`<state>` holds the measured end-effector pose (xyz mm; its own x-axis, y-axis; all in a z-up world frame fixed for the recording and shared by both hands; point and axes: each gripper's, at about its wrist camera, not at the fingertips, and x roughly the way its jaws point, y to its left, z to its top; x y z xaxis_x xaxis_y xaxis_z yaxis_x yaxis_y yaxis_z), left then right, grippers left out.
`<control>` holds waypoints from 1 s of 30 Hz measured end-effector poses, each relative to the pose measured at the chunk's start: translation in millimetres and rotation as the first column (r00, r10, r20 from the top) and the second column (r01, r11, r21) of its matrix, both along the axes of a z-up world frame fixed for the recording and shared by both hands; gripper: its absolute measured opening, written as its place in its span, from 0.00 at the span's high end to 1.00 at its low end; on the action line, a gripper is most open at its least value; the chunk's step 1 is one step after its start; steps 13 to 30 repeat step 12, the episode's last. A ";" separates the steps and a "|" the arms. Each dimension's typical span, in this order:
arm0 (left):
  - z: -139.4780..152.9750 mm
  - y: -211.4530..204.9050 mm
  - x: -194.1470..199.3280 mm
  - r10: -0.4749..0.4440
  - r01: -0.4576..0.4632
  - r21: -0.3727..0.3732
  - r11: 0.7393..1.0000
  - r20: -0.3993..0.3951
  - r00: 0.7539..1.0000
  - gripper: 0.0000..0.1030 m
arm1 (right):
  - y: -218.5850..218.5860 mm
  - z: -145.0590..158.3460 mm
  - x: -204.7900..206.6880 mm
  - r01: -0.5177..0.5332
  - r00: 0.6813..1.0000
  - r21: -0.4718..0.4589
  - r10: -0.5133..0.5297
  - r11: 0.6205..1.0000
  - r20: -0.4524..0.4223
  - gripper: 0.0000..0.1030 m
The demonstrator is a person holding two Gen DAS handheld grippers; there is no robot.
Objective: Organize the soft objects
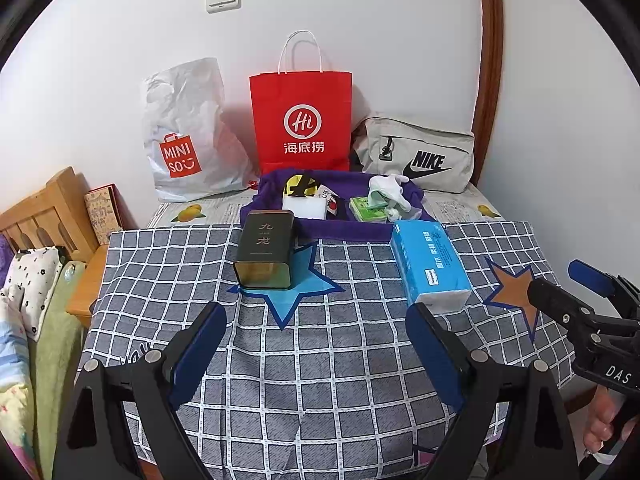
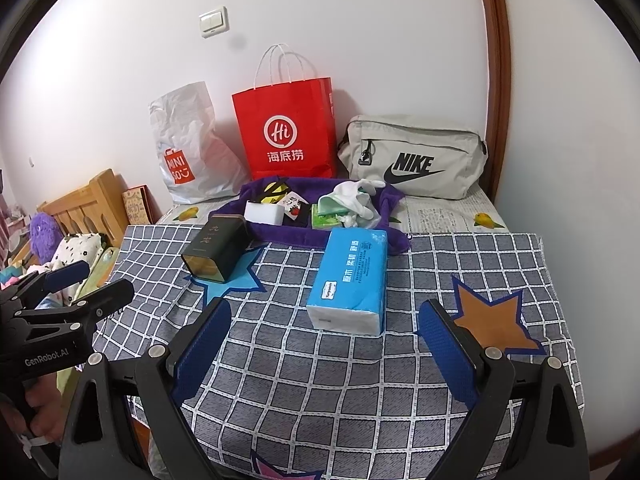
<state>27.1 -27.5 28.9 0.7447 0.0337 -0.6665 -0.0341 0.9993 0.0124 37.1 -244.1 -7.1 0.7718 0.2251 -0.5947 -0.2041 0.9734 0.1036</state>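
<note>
A blue tissue pack lies on the checked cloth, just beyond my grippers. A dark tin lies to its left on a blue star. Behind them a purple cloth tray holds a white sponge, a green packet and white gloves. My left gripper hangs open above the cloth, nothing between its fingers. My right gripper is open too, in front of the tissue pack.
Against the wall stand a white plastic bag, a red paper bag and a grey pouch. A wooden headboard and bedding lie to the left. A brown door frame rises at right.
</note>
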 end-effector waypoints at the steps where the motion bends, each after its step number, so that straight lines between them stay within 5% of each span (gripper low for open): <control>1: 0.0 0.1 0.0 0.000 0.000 0.000 1.000 0.000 1.000 0.12 | 0.1 0.0 0.0 0.000 1.000 0.001 0.000 1.000 0.000 0.09; 30: 1.0 1.5 -0.6 -0.003 0.003 0.000 1.000 0.005 1.000 0.12 | 0.1 -0.6 0.2 0.001 1.000 0.001 -0.001 1.000 -0.002 0.09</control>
